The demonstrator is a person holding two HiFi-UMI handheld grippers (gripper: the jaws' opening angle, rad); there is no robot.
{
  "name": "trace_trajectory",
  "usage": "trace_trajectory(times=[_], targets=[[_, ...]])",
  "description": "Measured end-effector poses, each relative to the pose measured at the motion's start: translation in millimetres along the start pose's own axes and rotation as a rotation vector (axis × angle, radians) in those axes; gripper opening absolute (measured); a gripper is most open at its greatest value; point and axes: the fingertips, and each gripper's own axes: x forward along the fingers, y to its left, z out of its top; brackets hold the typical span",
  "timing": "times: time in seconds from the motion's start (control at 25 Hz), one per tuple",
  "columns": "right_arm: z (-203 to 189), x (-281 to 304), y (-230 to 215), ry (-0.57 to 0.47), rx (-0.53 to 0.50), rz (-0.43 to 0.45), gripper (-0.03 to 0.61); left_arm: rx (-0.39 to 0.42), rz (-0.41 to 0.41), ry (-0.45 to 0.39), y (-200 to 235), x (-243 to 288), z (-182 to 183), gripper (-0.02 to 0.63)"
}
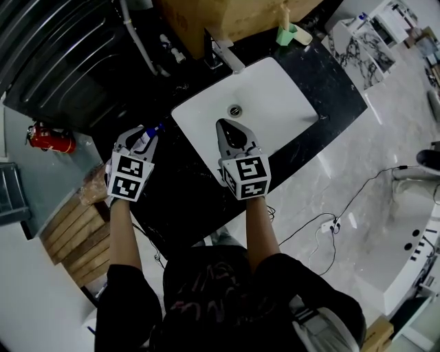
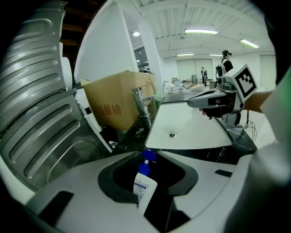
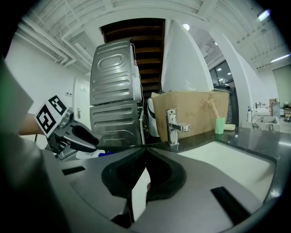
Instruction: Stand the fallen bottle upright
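Note:
A small white bottle with a blue cap lies tilted on the black counter, left of the white sink. My left gripper is around it. In the left gripper view the bottle sits between the jaws, cap pointing away. It rests against the left pad, and a dark gap shows on its right side. My right gripper hovers over the sink basin. Its tips meet with nothing between them. The right gripper view also shows the left gripper low at the left.
A chrome faucet stands behind the sink, with a cardboard box and a green cup behind it. A grey metal appliance rises at the left. A red fire extinguisher lies on the floor below it.

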Motion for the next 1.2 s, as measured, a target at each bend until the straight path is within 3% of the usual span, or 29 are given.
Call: trace_trajectory(times=[0.12,0.28,0.52,0.72,1.2], targets=[[-3.1,1.4,-1.3,0.007,0.01,-0.008,0.014,0.071,-0.06,0.058,-3.1,11.7,-3.6,0.153],[-9.3,4.6,-1.5,0.025,0.009,-0.01,0.014,0.171,-0.192,0.195,-12.7,26.3,-12.6,0.199],[-15.1,9.3,-6.6,0.033,0.014,-0.016,0.014,0.278,-0.302,0.349,-8.3,49.3,-24.3,0.202],[-21.2,11.3,-9.2,0.045,0.022,-0.017,0.014,0.296,-0.365,0.437,-11.0,66.3,-38.4,0.195],[-26.9,15.7,-7.2,0.073,0.009,-0.011,0.014,0.29,-0.443,0.482,-13.0,73.4,-42.5,0.149]])
